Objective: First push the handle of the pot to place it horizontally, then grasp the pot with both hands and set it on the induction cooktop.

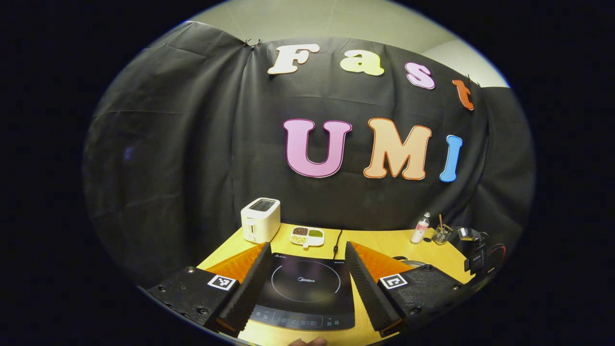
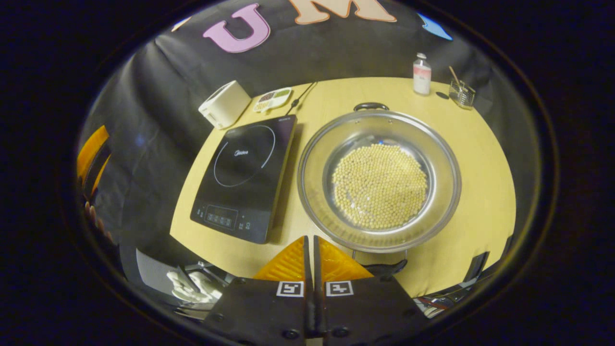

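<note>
A wide steel pot (image 2: 379,185) holding pale beans stands on the yellow table (image 2: 480,158), right of the black induction cooktop (image 2: 245,178). One black pot handle (image 2: 370,105) points to the far side, the other handle (image 2: 384,266) to the near edge. My right gripper (image 2: 310,239) is shut with nothing in it, above the table's front edge, just left of the near handle. My left gripper (image 1: 307,245) is open, its fingers spread on both sides of the cooktop (image 1: 305,288). A sliver of the pot's rim (image 1: 409,263) shows behind the right-hand finger.
A white toaster (image 2: 224,103) and a small divided tray (image 2: 272,99) sit behind the cooktop, whose cord runs to the back. A bottle (image 2: 422,74) and a glass (image 2: 461,91) with a stick stand at the far right. Bare table lies around the pot.
</note>
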Tool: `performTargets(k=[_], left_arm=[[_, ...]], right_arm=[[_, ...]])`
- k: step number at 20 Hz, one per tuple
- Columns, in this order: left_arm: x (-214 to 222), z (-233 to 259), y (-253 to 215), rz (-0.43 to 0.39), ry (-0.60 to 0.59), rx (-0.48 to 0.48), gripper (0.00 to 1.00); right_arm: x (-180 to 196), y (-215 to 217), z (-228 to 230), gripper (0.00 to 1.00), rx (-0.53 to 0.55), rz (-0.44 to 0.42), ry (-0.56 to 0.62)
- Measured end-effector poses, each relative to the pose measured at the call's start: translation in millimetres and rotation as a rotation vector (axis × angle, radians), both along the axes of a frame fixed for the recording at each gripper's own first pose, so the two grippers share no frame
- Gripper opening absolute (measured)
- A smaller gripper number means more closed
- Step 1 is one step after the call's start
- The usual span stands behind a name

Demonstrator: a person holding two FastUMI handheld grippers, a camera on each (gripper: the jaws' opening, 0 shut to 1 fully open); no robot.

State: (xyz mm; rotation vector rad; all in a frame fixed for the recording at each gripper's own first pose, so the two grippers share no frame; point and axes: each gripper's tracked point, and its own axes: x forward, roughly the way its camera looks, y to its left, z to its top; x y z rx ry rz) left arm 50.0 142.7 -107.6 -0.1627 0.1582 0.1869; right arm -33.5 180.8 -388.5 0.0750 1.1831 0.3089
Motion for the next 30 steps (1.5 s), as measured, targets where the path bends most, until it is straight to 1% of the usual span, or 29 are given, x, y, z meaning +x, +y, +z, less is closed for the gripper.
performTargets(k=[1, 2, 6, 7, 8, 9, 10, 12, 15, 18, 21, 22, 23, 30], left_arm=[[0, -1, 1, 0.001, 0.003, 0.0, 0.93], [-1, -2, 2, 0.002, 0.004, -0.001, 0.93], [-4, -3, 5, 0.004, 0.008, -0.002, 0.93], [-4, -4, 5, 0.004, 0.009, -0.001, 0.93], [-4, -3, 6, 0.004, 0.009, 0.002, 0.93], [-4, -3, 6, 0.004, 0.009, 0.004, 0.93], [-5, -3, 7, 0.003, 0.009, 0.006, 0.93], [-6, -2, 8, 0.002, 0.009, 0.013, 0.93], [-9, -2, 10, 0.006, 0.008, 0.013, 0.93], [-12, -4, 11, 0.01, 0.01, 0.005, 0.93], [-14, -3, 12, 0.008, 0.008, 0.003, 0.93], [-14, -3, 11, 0.006, 0.005, 0.004, 0.93], [-14, -1, 11, 0.005, 0.003, 0.005, 0.93], [-22, 1, 13, -0.007, -0.007, 0.003, 0.93]], right_arm=[[-4, -1, -4, 0.03, -0.009, 0.003, 0.013], [-7, -2, -8, 0.0, -0.014, 0.004, 0.026], [-18, -7, -21, 0.0, -0.04, 0.008, 0.074], [-18, -8, -25, 0.0, -0.047, 0.009, 0.077], [-18, -10, -29, 0.03, -0.057, 0.014, 0.078], [-19, -13, -33, 0.0, -0.072, 0.021, 0.082], [-20, -17, -37, 0.03, -0.09, 0.028, 0.088], [-18, -25, -43, 0.03, -0.115, 0.031, 0.086], [-17, -37, -49, 0.03, -0.139, 0.02, 0.091], [-16, -42, -50, 0.03, -0.133, 0.0, 0.09], [-15, -53, -52, 0.03, -0.166, 0.001, 0.076], [-13, -57, -53, 0.0, -0.177, -0.003, 0.073], [-11, -63, -54, 0.03, -0.186, -0.009, 0.07], [-2, -96, -53, 0.03, -0.231, -0.079, 0.05]])
